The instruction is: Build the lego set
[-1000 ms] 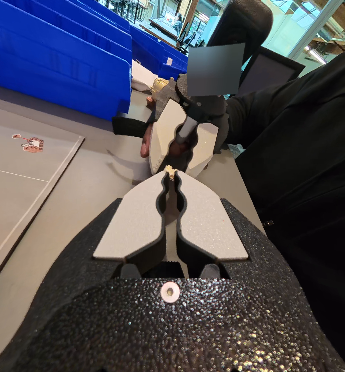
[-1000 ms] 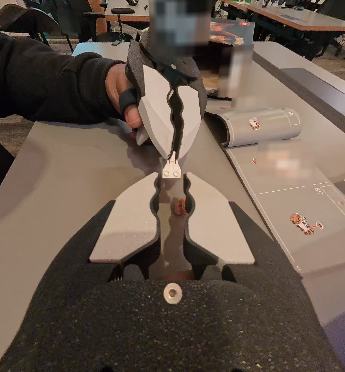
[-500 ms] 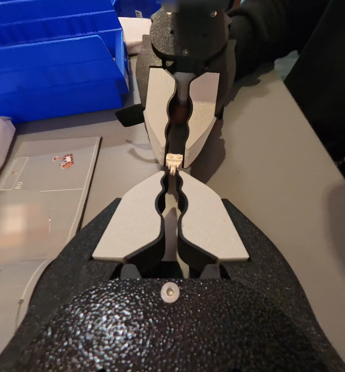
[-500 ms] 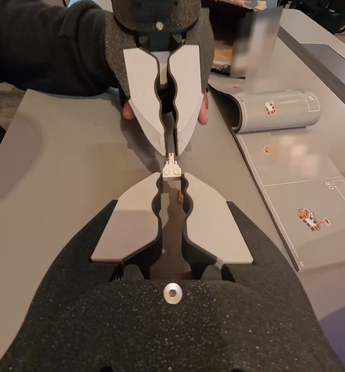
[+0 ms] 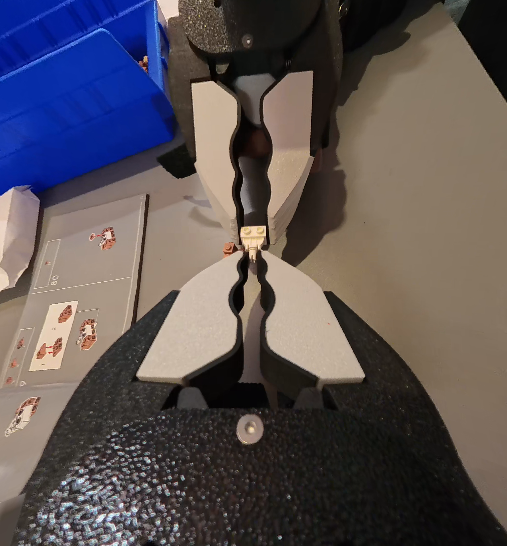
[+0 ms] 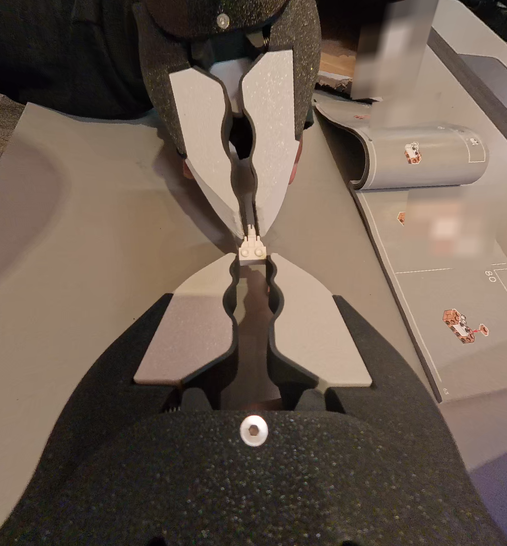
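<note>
A small white plate piece with two studs and a thin pin hangs between both grippers just above the grey table. My left gripper is shut on its pin end. My right gripper is shut on the studded plate end. In the right wrist view the left gripper's fingertips close around the pin. In the left wrist view the right gripper's fingers flank the plate. A small brown brick lies on the table just left of my left fingertips.
Blue bins stand at the back left. An open instruction booklet lies beside them, also in the right wrist view with its pages curled over. A white paper bag lies at far left. A person's black sleeve is behind. Less than 4 cm separates the two grippers' tips.
A second ago only my left gripper held the white piece and the right jaws stood wider around it. The right jaws have closed on the plate. Both grippers have tilted down toward the table.
</note>
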`<move>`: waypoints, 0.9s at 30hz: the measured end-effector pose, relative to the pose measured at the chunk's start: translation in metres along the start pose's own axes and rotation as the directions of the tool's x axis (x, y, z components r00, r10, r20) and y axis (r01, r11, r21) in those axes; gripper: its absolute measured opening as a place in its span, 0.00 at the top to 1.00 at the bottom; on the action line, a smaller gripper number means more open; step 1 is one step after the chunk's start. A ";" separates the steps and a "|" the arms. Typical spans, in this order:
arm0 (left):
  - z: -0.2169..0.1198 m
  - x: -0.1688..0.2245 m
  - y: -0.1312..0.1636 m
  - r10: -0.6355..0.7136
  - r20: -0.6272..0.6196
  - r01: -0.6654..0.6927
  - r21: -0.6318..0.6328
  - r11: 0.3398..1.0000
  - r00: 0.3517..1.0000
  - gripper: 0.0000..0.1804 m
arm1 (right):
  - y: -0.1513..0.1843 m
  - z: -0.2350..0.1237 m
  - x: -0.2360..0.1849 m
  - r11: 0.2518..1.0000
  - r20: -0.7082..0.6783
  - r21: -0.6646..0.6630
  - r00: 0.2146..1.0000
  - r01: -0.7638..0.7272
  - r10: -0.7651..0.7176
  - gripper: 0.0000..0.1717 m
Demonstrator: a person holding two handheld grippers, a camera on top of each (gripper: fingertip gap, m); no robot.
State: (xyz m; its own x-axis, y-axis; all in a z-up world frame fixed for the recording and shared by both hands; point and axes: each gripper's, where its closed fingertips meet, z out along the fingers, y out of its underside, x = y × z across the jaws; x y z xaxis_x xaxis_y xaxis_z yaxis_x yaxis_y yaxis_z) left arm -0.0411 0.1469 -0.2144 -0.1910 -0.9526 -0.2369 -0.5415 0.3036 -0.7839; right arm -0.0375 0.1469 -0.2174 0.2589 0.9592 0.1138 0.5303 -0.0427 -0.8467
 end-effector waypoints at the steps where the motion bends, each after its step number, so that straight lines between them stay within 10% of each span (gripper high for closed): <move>1: 0.000 0.001 0.001 0.005 -0.001 -0.005 -0.006 1.000 1.000 0.97 | 0.000 0.000 0.000 1.000 0.001 -0.004 1.000 0.002 -0.002 0.91; 27: 0.010 0.000 0.023 -0.067 -0.019 0.064 -0.116 0.991 0.998 0.97 | 0.034 0.014 0.018 0.965 -0.007 -0.247 0.997 -0.082 0.083 0.91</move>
State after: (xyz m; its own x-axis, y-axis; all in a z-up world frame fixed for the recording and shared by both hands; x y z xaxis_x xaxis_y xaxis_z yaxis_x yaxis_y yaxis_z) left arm -0.0454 0.1539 -0.2376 -0.1703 -0.9701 -0.1730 -0.6442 0.2425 -0.7255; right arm -0.0255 0.1668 -0.2514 0.3079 0.9503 0.0468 0.6902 -0.1892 -0.6984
